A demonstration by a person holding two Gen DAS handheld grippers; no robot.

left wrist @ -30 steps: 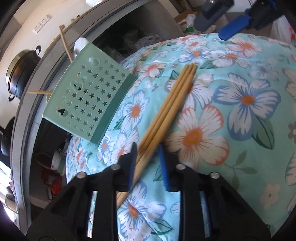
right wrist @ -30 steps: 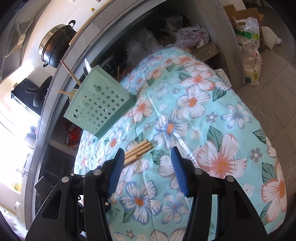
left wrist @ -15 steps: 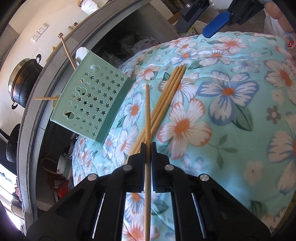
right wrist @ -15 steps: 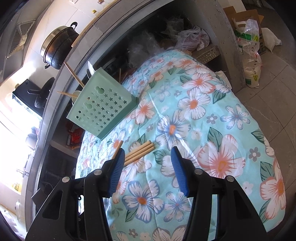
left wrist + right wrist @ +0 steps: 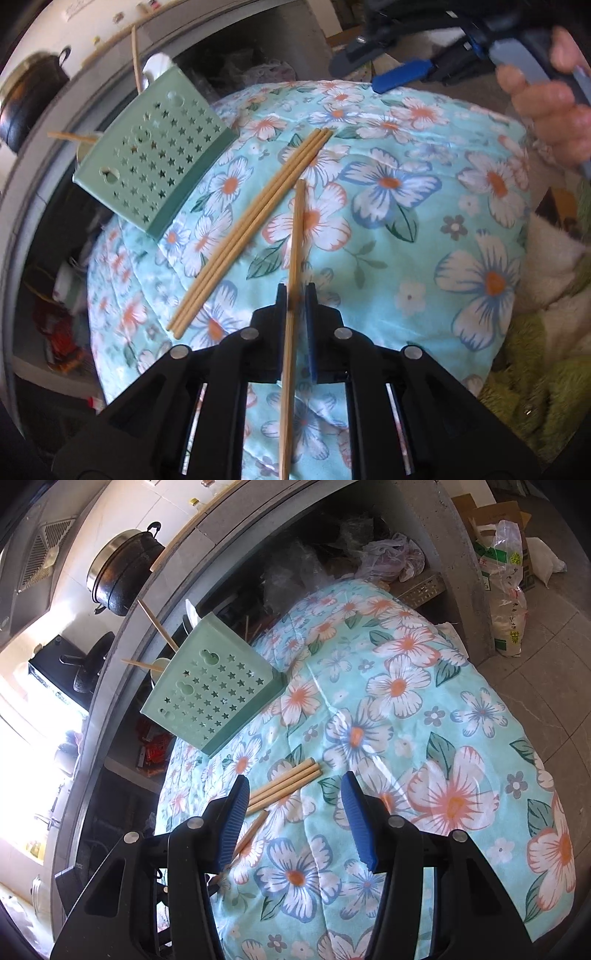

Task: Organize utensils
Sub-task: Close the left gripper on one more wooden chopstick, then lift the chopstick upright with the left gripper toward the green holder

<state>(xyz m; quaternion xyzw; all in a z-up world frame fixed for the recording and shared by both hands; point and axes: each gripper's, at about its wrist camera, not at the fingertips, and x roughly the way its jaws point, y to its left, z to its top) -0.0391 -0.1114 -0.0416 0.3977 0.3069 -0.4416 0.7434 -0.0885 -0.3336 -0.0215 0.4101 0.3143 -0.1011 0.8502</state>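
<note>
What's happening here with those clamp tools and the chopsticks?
A person is tidying chopsticks using a hand-held gripper in each hand. The left gripper has one chopstick between its narrow jaws, which are opening slightly. Three more chopsticks lie side by side on the flowered cloth. The green star-punched holder stands at the cloth's far edge with a couple of sticks already in it. The right gripper hangs open and empty above the cloth.

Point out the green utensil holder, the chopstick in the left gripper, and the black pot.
green utensil holder point(image 5: 207, 694), right wrist view, star-punched front wall.
single chopstick point(image 5: 297, 236), left wrist view, mid-shaft.
black pot point(image 5: 122, 572), right wrist view, side wall.
</note>
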